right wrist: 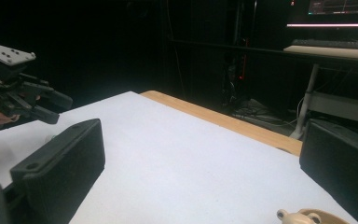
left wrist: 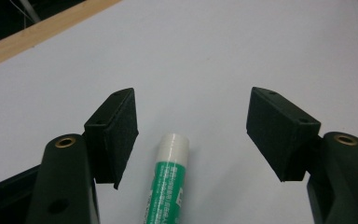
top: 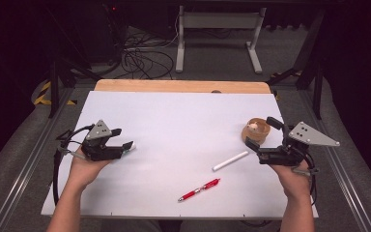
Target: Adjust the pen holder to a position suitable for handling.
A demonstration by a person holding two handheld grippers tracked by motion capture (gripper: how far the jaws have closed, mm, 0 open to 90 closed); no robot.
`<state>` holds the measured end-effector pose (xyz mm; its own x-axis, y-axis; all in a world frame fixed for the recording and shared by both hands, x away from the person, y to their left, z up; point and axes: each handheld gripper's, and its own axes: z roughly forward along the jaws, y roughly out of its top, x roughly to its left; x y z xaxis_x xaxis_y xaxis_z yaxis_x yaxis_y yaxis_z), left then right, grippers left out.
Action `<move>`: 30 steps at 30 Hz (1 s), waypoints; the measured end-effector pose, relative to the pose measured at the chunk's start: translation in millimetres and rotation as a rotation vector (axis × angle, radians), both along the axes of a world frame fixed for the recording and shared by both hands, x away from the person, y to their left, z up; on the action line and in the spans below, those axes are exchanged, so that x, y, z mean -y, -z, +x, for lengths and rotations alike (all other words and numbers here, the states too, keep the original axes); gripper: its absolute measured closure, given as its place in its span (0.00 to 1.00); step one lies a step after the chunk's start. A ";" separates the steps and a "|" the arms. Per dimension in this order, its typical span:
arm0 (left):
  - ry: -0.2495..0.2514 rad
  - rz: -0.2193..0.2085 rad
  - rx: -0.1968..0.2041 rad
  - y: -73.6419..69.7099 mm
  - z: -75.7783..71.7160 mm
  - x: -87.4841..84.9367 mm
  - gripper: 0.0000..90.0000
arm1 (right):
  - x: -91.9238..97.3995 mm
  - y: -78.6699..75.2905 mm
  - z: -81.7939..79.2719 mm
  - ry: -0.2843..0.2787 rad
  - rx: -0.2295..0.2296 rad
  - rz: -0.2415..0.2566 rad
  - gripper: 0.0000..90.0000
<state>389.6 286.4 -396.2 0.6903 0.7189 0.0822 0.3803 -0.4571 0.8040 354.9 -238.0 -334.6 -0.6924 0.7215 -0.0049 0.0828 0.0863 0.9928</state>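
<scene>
You are straddling the green-and-white glue stick (left wrist: 168,182) with your left gripper (left wrist: 193,135), jaws standing wide and untouching, readying a grasp, while your right gripper (right wrist: 200,163) is hovering open, empty.

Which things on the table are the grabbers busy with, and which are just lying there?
In use:
- glue stick, lying between the open jaws of the left gripper

Just lying about:
- red pen
- white stick
- wooden bowl, next to the open right gripper
</scene>
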 end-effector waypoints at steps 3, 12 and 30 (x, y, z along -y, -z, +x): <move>0.000 0.015 -0.015 3.4 3.3 0.5 0.38 | -0.4 0.0 -0.1 -0.004 0.001 -0.002 0.01; -0.009 0.049 -0.051 10.7 9.5 1.1 0.39 | -0.7 0.0 -0.1 -0.005 -0.001 -0.009 0.00; -0.008 0.089 -0.131 23.3 22.9 0.5 0.42 | -0.2 -0.1 -0.3 0.005 0.001 -0.010 0.00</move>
